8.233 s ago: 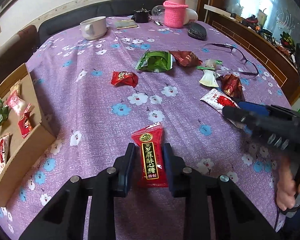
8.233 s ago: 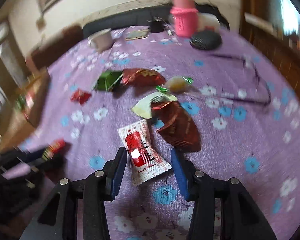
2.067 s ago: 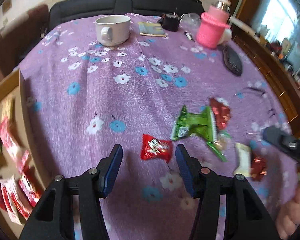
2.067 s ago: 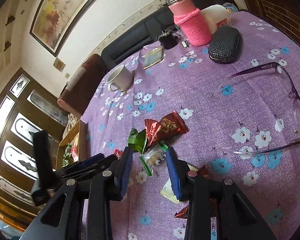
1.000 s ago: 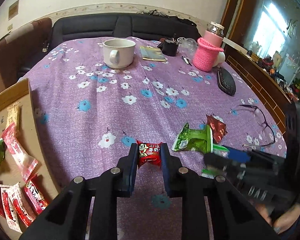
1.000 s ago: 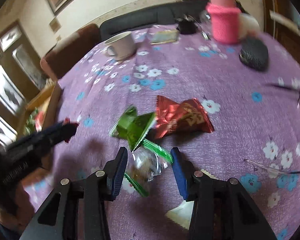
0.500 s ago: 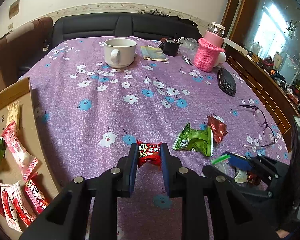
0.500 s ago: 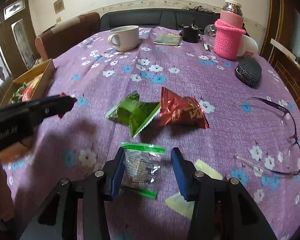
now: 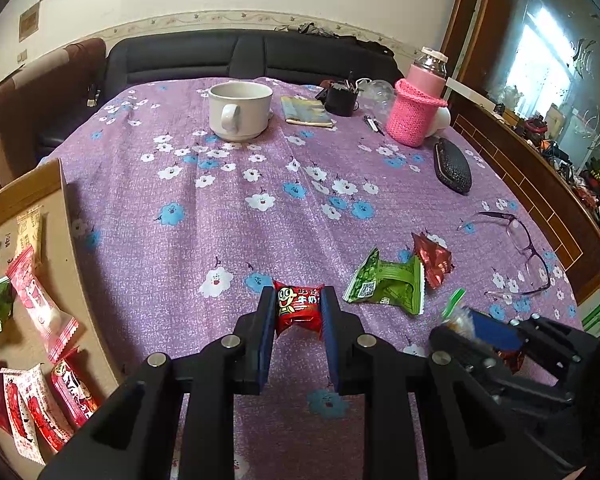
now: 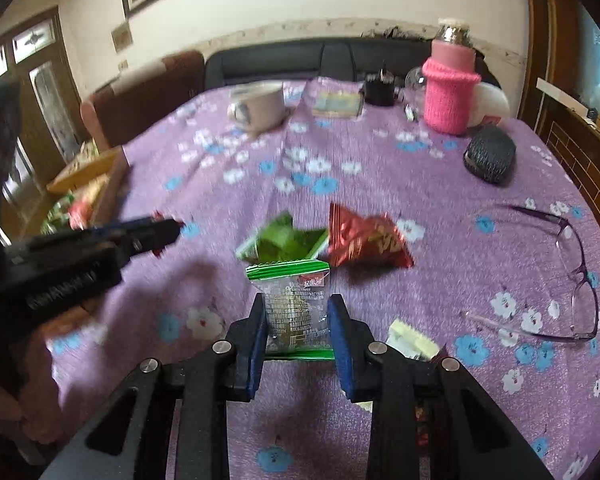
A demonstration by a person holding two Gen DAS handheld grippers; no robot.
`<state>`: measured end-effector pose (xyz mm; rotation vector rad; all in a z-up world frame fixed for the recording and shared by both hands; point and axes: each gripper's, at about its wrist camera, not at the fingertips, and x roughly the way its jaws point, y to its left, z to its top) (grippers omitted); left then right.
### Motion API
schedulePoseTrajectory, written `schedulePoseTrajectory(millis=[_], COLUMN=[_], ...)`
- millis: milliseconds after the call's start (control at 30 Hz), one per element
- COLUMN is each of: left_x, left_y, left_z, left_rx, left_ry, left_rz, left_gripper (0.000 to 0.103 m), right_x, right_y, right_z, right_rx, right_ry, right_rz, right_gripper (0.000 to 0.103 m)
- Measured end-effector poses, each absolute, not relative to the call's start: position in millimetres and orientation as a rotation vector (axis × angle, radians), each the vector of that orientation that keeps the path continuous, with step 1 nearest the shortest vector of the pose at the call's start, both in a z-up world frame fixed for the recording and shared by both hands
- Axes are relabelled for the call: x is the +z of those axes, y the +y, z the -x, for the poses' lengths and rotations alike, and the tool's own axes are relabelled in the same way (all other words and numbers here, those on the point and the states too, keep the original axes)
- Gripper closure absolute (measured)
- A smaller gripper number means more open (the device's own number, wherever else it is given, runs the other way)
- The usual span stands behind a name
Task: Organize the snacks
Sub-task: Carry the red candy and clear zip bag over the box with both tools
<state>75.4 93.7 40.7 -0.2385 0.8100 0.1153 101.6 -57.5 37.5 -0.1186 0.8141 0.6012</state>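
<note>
Left gripper [image 9: 296, 312] is clamped tight on the red candy [image 9: 298, 309], pads pressing both ends of the wrapper, held just above the purple flowered worktop [image 9: 228, 208]. Over on the right, the right gripper [image 10: 296, 320] has the clear green-edged packet [image 10: 294, 308] between its blue pads and the jaws are closing in on it, the pads meeting its sides. Just beyond that packet lie the green packet [image 10: 284, 242] and the red foil packet [image 10: 364, 242], touching each other. At the left edge sits the cardboard box [image 9: 66, 248], several wrapped snacks already lying inside
</note>
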Motion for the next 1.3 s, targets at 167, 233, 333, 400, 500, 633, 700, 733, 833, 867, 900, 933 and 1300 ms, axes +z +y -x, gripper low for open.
schedulePoseTrajectory(millis=[167,233,333,400,500,633,700,733,833,867,900,933,1300], left_x=[48,50,53,53,55,56,57,57,59,60,61,61,67], left_y=[86,82,78,76,73,72,72,72,71,72,72,73,79], left_z=[-71,-69,-68,-68,-69,-68,-67,-66,-65,-64,-64,-63,-61], left_rx=[0.099,0.089,0.083,0.08,0.079,0.074,0.069,0.068,0.065,0.065,0.065,0.065,0.069], left_ry=[0.776,0.762,0.751,0.749,0.747,0.744,0.744,0.743,0.738,0.735,0.733,0.732,0.722], left_rz=[0.216,0.202,0.184,0.176,0.167,0.167,0.169,0.171,0.172,0.173,0.176,0.18,0.232], left_gripper=[0.082,0.082,0.082,0.082,0.082,0.082,0.082,0.082,0.082,0.082,0.082,0.082,0.082], right_x=[48,50,51,52,53,53,52,51,49,49,49,49,52], right_y=[-65,-67,-69,-69,-68,-70,-71,-71,-71,-71,-71,-71,-77], right_z=[-101,-102,-104,-104,-103,-104,-107,-108,-110,-109,-110,-110,-112], right_rx=[0.589,0.586,0.583,0.583,0.588,0.583,0.579,0.578,0.579,0.579,0.578,0.578,0.562], right_ry=[0.774,0.769,0.771,0.767,0.759,0.759,0.767,0.773,0.783,0.782,0.782,0.782,0.771], right_rz=[0.067,0.055,0.044,0.041,0.036,0.029,0.022,0.018,0.013,0.013,0.013,0.01,-0.03], right_gripper=[0.071,0.071,0.071,0.071,0.071,0.071,0.071,0.071,0.071,0.071,0.071,0.071,0.071])
